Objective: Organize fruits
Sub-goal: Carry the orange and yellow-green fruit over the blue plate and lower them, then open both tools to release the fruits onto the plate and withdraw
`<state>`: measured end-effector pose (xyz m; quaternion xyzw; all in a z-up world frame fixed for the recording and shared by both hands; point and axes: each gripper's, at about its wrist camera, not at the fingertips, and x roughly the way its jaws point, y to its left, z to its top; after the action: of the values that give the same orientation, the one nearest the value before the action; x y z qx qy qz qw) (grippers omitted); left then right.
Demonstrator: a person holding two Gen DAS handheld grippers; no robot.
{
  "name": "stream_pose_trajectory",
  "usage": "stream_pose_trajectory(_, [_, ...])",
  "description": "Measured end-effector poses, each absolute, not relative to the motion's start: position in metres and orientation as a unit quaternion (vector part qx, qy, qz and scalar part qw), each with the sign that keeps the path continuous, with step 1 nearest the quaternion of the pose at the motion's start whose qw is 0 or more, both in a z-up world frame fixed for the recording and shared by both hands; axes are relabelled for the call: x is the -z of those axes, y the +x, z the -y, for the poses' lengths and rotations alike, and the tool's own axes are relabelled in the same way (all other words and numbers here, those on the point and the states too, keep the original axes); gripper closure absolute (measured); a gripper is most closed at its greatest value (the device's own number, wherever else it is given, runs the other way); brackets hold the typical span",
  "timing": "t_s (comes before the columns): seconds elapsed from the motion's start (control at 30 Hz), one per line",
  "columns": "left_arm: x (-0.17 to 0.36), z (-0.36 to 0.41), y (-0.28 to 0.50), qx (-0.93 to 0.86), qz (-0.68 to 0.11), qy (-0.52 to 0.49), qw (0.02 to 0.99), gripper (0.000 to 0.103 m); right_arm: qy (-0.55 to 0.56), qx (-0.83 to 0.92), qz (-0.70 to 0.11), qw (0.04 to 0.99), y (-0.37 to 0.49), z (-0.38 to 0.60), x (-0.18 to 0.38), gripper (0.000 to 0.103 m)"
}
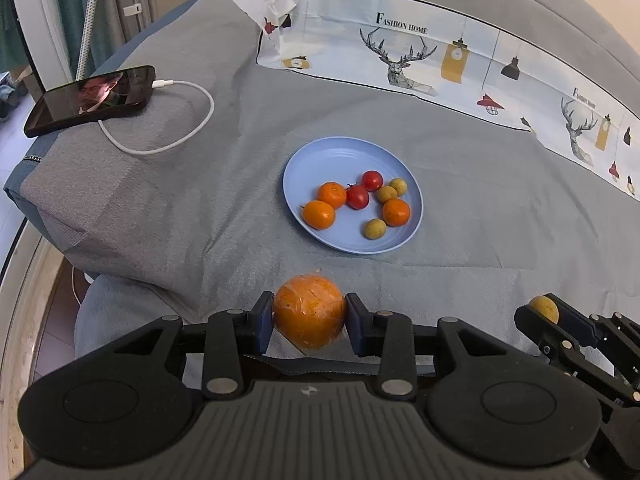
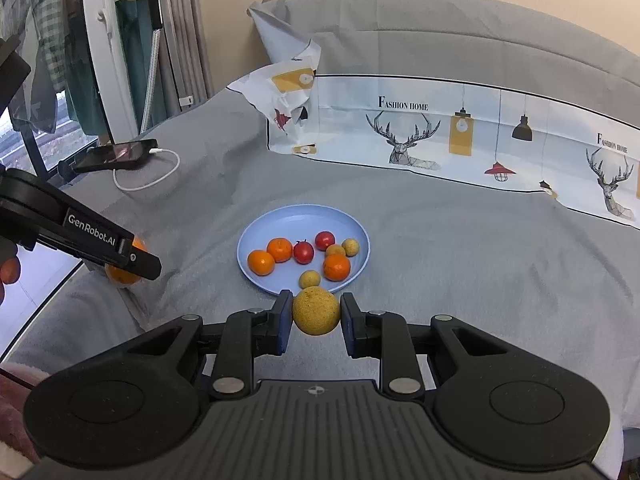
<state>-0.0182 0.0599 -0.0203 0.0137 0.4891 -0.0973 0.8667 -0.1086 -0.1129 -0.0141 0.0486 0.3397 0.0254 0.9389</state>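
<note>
between the blue pads of the left gripper [image 1: 309, 322] sits an orange [image 1: 309, 311], pinched across its widest part, so the jaws stand fairly wide and closed on it. it appears wrapped in thin clear film, which gives the skin a streaked, crinkled shine. the grip at the equator probably keeps a round, slippery thing from popping out. the right gripper [image 2: 315, 316] holds a small yellow fruit [image 2: 316, 310] the same way, narrower, the pads meeting its sides; the skin is dull, speckled and rough.

just beyond both grippers, near the middle of the grey bedcover [image 1: 500, 208], lies a blue plate [image 2: 288, 216]. it carries three small oranges [image 2: 261, 262], two red tomatoes [image 2: 303, 251] and three little yellow-brown fruits [image 2: 310, 279], clustered toward its near-right half and leaving the far-left part bare. both held fruits hover short of the near rim, seemingly on their way to join the rest.

farther left a phone [image 1: 92, 98] rests on a folded grey cloth with a white cable [image 1: 176, 120] plugged in, well apart from the plate. a printed sheet [image 1: 420, 52] with deer runs along the far side.
</note>
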Motion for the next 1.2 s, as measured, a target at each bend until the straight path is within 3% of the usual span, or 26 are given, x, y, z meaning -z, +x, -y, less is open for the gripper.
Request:
stream_pose_trajectory(0.53, [0.033, -0.047, 0.059, 0.096, -0.499, 0.013, 0.861, 0.062, 0.058, -0.031, -0.357, 0.932, -0.049, 0.115, 0.031, 0.076])
stream_pose_trajectory(1.2, [0.121, 0.015, 0.199, 0.075, -0.536, 0.074, 0.838, 0.062, 0.056, -0.05, -0.418, 0.906, 0.102, 0.12, 0.115, 0.076])
